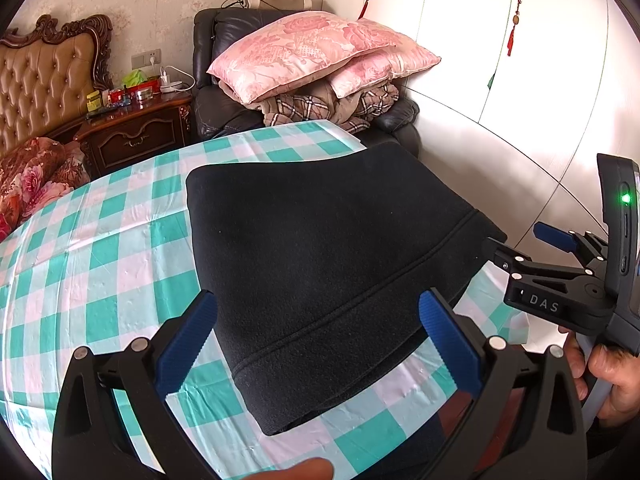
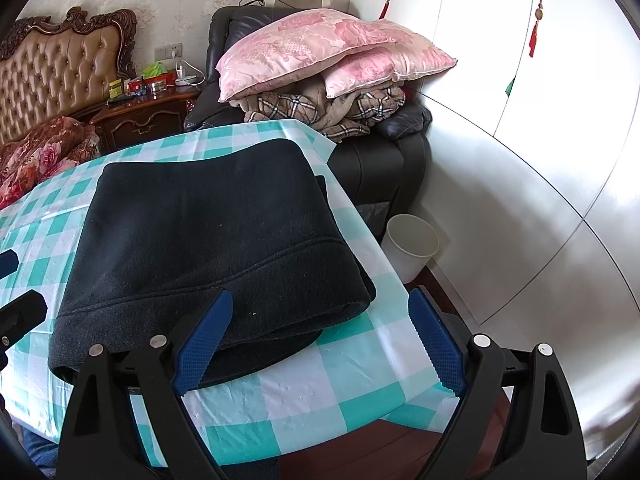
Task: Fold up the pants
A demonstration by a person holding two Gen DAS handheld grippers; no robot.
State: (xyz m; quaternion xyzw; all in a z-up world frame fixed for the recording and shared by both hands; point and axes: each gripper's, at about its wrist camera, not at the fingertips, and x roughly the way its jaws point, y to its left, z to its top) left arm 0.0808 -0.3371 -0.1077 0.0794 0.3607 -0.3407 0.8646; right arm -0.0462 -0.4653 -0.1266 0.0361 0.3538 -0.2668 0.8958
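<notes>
Left black two-finger gripper with blue ribbed pads (image 1: pixel 318 350): jaws wide apart, gripping nothing, poised over near hem of folded black fleece pants (image 1: pixel 320 272). Pants directly ahead between pads, flat in stacked layers on teal-and-white checked tablecloth (image 1: pixel 100 240), toward right edge of table.

Right black gripper with blue pads (image 2: pixel 320 344): jaws spread, empty; left pad over near right corner of pants (image 2: pixel 208 240), right pad beyond cloth edge. Seen from left camera at pants' right side (image 1: pixel 516 246).

Beyond: pink floral pillows (image 1: pixel 312 52) on dark leather armchair (image 1: pixel 216 108); white round bin (image 2: pixel 410 246) on floor.
</notes>
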